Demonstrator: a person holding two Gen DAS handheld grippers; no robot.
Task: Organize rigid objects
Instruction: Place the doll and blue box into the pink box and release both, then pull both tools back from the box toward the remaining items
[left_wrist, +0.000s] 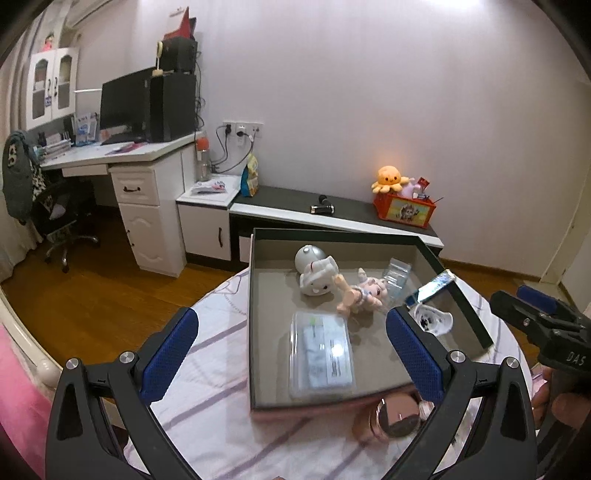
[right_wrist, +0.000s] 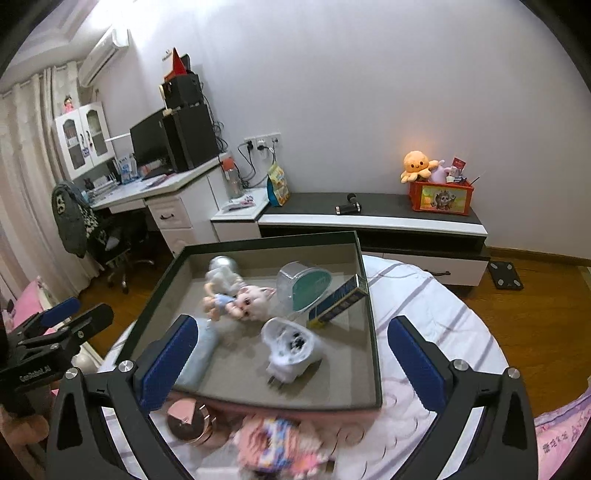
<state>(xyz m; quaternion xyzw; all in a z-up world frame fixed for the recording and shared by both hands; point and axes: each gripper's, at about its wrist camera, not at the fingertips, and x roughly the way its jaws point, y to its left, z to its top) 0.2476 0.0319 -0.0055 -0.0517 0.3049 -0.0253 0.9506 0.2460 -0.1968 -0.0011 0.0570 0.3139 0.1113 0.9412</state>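
A dark shallow box (left_wrist: 255, 314) (right_wrist: 371, 325) sits on the bed. Inside lie a clear plastic case (left_wrist: 321, 356), a grey-and-white figure (left_wrist: 314, 271) (right_wrist: 223, 275), a pink doll (left_wrist: 364, 293) (right_wrist: 247, 304), a white cup-like toy (left_wrist: 434, 319) (right_wrist: 290, 345), a blue-and-yellow carton (right_wrist: 338, 301) and a clear heart-shaped container (right_wrist: 304, 288). A rose-gold round tin (left_wrist: 389, 419) (right_wrist: 186, 424) and a blurred pink packet (right_wrist: 280, 443) lie on the bed in front of the box. My left gripper (left_wrist: 291, 358) is open and empty above the box's near left part. My right gripper (right_wrist: 290, 367) is open and empty over the box's near edge.
The bed has a white sheet with purple stripes (left_wrist: 207, 398). Behind it stands a low black-and-white cabinet (left_wrist: 332, 218) with a red toy crate (left_wrist: 404, 210) and an orange plush octopus (left_wrist: 388, 179). A desk with a monitor (left_wrist: 125, 107) and a chair stand at the left.
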